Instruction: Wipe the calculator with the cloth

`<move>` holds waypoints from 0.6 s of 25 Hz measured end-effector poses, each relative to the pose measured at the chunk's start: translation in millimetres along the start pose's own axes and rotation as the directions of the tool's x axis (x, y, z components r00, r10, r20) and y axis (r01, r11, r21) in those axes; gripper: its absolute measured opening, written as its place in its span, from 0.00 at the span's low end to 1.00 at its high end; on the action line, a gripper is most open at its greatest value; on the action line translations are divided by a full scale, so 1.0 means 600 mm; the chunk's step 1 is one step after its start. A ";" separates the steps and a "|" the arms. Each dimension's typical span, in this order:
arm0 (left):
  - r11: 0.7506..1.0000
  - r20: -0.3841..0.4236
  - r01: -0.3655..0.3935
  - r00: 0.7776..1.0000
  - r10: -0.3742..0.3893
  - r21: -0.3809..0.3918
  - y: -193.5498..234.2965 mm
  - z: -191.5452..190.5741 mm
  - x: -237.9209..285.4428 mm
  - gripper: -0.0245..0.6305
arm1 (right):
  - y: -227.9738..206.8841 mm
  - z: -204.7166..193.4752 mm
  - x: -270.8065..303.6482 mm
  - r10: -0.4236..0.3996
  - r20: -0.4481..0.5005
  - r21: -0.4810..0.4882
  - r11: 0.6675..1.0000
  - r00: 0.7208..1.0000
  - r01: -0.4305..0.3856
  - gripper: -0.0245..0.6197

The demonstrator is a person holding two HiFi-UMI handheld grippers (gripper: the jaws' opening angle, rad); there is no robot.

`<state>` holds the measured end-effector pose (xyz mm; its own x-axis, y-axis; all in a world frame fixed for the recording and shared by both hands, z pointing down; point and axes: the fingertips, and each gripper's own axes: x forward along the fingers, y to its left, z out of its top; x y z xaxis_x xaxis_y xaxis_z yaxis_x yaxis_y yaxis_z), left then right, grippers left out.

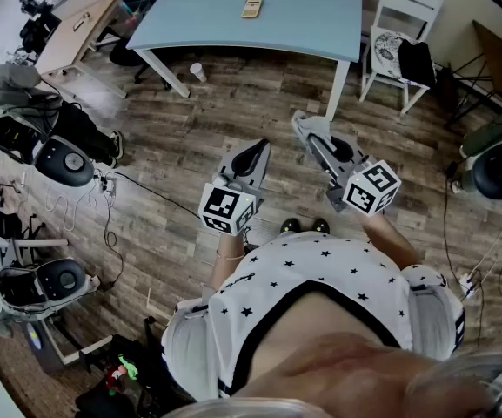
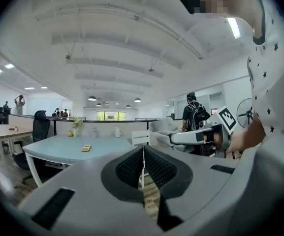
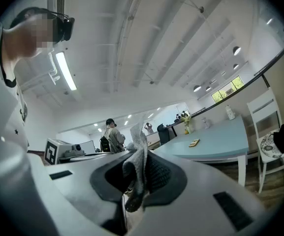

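A small yellow calculator (image 1: 251, 8) lies on the light blue table (image 1: 320, 16) at the far side of the room, well ahead of both grippers. It also shows in the left gripper view as the calculator (image 2: 85, 148) and in the right gripper view as the calculator (image 3: 194, 142). My right gripper (image 1: 307, 129) is shut on a grey cloth (image 3: 138, 166), which sticks up between its jaws. My left gripper (image 1: 255, 153) is held beside it over the wooden floor, jaws shut with nothing between them (image 2: 142, 151).
A white chair (image 1: 403, 24) with a dark bag stands right of the table. A paper cup (image 1: 197, 71) sits on the floor by a table leg. Bags, helmets and cables (image 1: 68, 159) clutter the left floor. A person with a backpack (image 2: 193, 114) stands in the background.
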<state>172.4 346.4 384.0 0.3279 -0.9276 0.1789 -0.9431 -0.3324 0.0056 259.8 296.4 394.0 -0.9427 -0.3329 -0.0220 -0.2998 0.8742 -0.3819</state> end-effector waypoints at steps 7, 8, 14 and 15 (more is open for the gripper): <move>1.000 0.018 -0.004 1.000 0.003 0.010 -0.002 0.015 0.003 0.08 | -0.002 0.010 0.001 0.009 0.007 -0.006 1.000 1.000 -0.009 0.10; 1.000 0.019 -0.005 1.000 0.005 0.009 -0.003 0.015 0.002 0.08 | -0.002 0.010 0.001 0.010 0.007 -0.005 1.000 1.000 -0.010 0.10; 1.000 0.017 -0.012 1.000 0.012 0.010 -0.002 0.018 0.004 0.08 | -0.005 0.018 0.000 0.015 0.038 0.016 1.000 0.999 -0.015 0.10; 1.000 0.017 -0.014 1.000 0.014 0.010 -0.002 0.018 0.006 0.08 | -0.007 0.019 0.000 0.017 0.040 0.020 1.000 0.999 -0.018 0.10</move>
<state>175.0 341.5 374.1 0.3155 -0.9349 0.1623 -0.9471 -0.3208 -0.0068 262.8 288.6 385.1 -0.9411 -0.3319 -0.0652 -0.2802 0.8729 -0.3994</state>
